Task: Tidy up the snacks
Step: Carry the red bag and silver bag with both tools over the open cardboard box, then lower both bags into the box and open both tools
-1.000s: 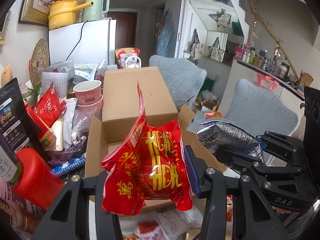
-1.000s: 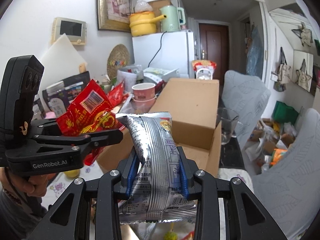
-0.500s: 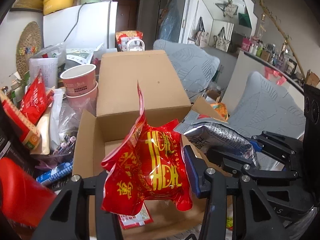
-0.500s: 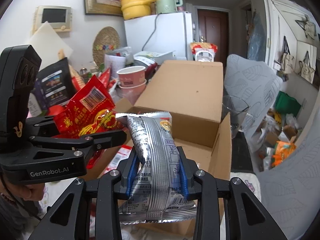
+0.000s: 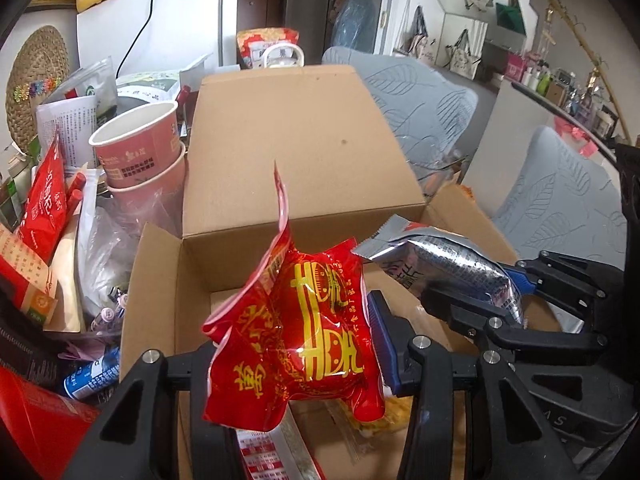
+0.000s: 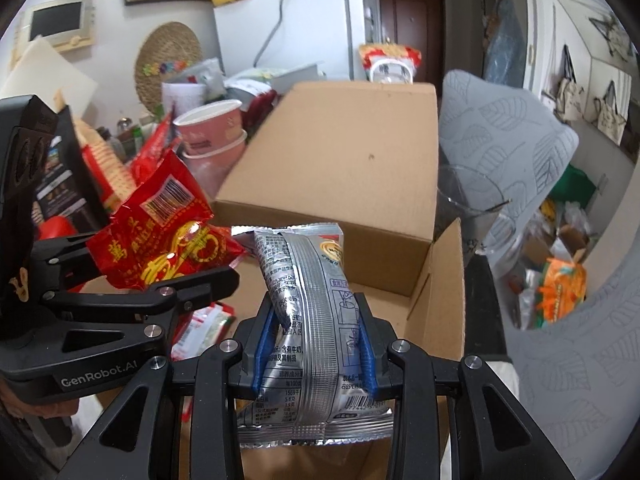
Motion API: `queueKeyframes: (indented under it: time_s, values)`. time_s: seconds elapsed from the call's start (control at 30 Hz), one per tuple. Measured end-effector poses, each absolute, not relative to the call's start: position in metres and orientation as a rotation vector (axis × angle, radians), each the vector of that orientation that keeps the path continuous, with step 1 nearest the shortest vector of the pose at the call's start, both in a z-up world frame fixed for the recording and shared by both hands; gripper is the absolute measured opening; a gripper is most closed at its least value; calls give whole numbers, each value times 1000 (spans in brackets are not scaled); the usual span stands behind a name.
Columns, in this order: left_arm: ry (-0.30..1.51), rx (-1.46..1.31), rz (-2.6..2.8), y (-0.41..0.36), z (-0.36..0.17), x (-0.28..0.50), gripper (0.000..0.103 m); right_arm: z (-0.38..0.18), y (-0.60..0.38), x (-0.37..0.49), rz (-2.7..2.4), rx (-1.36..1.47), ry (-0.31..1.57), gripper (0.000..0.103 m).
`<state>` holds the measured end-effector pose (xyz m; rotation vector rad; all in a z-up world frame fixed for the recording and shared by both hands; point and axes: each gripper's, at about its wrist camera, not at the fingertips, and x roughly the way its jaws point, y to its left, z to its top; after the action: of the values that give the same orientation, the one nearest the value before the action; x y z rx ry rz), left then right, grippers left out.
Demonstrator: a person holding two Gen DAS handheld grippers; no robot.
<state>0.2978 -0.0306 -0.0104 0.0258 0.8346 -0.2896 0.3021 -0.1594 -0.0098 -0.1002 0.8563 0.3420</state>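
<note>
- Left gripper [image 5: 294,364]: jaws pinch a glossy red snack packet with yellow lettering [image 5: 296,332], held upright, its torn top edge pointing up.
- Right gripper [image 6: 314,344]: blue pads [image 6: 262,344] pinch a silver foil snack packet [image 6: 308,312]; long axis runs along the fingers, pointing away from the camera.
- Open brown cardboard box [image 5: 304,152]: lies directly ahead of and below both grippers, lid flap raised at the far side. A few flat packets already lie on its floor.
- Key relation: both packets hang side by side over the box opening, red one on the left. Neither gripper is clearly nearer.
- Judged next step: lower and release into the box.
</note>
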Motion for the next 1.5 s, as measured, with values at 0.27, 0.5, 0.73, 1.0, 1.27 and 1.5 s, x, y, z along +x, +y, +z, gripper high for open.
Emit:
queueKeyframes:
  time_s: [0.27,0.5,0.73,1.0,1.27,1.5]
  values:
    - [937,55,-191,-35,-40,316,46,-28,-158,311,271,-143,957,35]
    - [1010,89,-175,-38,-51,319,46,-42,-149,309,266,-201,984,36]
    - [1082,87,-189,-38,-63,324,47,-46,-144,310,260,-238,1009,37]
    - [1081,105,-151,-41,-62,329,57,-39,-144,308,223,-262,1010,47]
    - [1019,129,-122,-42,-38,319,79,-18,-154,300,203,-222,969,56]
    - [965,133,-96,-34,-11,298,79,7,-155,289,193,-212,915,56]
